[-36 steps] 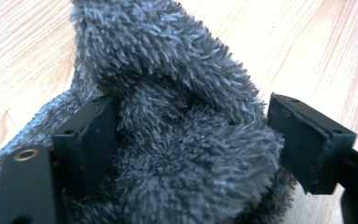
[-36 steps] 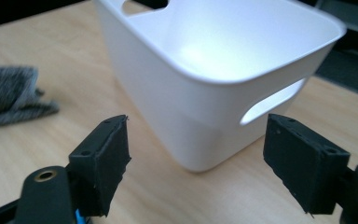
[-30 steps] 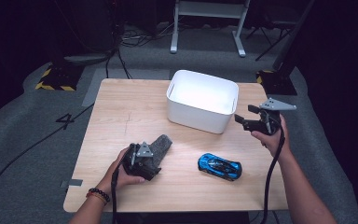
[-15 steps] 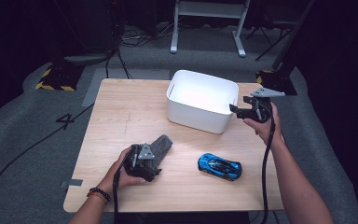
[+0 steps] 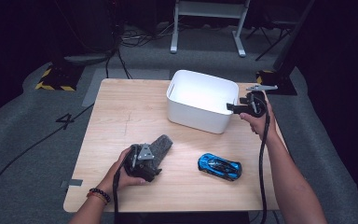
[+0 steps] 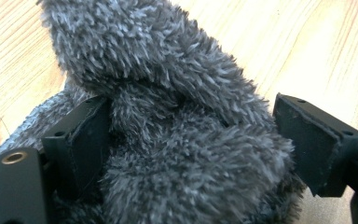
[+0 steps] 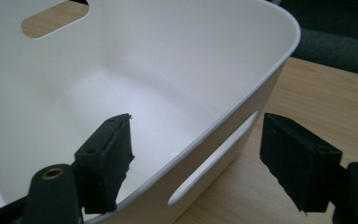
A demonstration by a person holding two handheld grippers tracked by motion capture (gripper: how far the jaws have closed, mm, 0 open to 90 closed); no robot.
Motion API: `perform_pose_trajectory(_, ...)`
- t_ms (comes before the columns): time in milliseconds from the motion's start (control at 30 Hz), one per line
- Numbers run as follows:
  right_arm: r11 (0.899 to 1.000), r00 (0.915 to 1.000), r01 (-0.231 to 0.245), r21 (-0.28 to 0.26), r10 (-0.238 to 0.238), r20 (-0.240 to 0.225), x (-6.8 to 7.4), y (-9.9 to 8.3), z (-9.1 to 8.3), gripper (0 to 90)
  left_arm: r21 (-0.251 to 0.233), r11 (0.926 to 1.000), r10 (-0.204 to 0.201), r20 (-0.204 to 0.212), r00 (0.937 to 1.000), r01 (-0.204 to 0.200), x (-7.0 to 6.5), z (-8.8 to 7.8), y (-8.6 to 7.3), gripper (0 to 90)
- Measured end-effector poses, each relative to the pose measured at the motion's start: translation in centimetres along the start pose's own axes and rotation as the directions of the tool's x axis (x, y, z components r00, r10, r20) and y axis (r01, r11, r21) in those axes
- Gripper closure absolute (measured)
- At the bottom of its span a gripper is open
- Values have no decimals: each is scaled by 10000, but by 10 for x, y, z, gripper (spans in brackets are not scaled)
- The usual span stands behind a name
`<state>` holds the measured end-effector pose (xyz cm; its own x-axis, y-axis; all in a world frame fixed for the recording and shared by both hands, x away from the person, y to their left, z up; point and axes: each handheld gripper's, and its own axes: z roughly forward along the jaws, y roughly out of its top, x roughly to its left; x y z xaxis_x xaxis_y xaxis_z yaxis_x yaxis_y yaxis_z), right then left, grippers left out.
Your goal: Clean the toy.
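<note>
In the high view the left tongs (image 5: 144, 161) lie low on the bench (image 5: 121, 116) at the lower left of centre, the hand (image 5: 121, 170) wrapped around their body from below and the forearm coming up from the bottom edge. They point up and to the right at a grey furry cloth (image 5: 162, 143) lying on the wood. In the left gripper view the cloth (image 6: 177, 126) bulges between the two jaws; the left one presses into the fur, while the right one stands just clear, so the tongs are open around it.

The right tongs (image 5: 235, 107) sit at the right rim of the white tub (image 5: 200, 105), held level and pointing left. In the right gripper view the tongs (image 7: 196, 154) straddle the tub's wall (image 7: 242, 107), one jaw inside and one outside, neither touching; the jaws have just been closing. A blue toy car (image 5: 219, 166) rests on the bench below the tub.
</note>
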<state>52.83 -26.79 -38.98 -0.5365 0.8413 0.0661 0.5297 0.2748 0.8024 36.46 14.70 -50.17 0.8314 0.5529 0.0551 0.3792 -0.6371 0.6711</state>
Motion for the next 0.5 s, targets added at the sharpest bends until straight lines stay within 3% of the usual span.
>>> perform_pose_trajectory(33,9992,9996,250,297,-253,80,2,0,3,273,-2,10000,-1,-8,10000,1,0,0,0,151)
perform_pose_trajectory(200,9975,9990,405,577,-415,157,8,1,8,280,-27,10000,-1,-6,10000,1,0,0,0,151)
perform_pose_trajectory(500,9969,9993,259,744,-237,-305,4,-5,1,324,-52,10000,12,-42,10000,-12,0,0,-1,150)
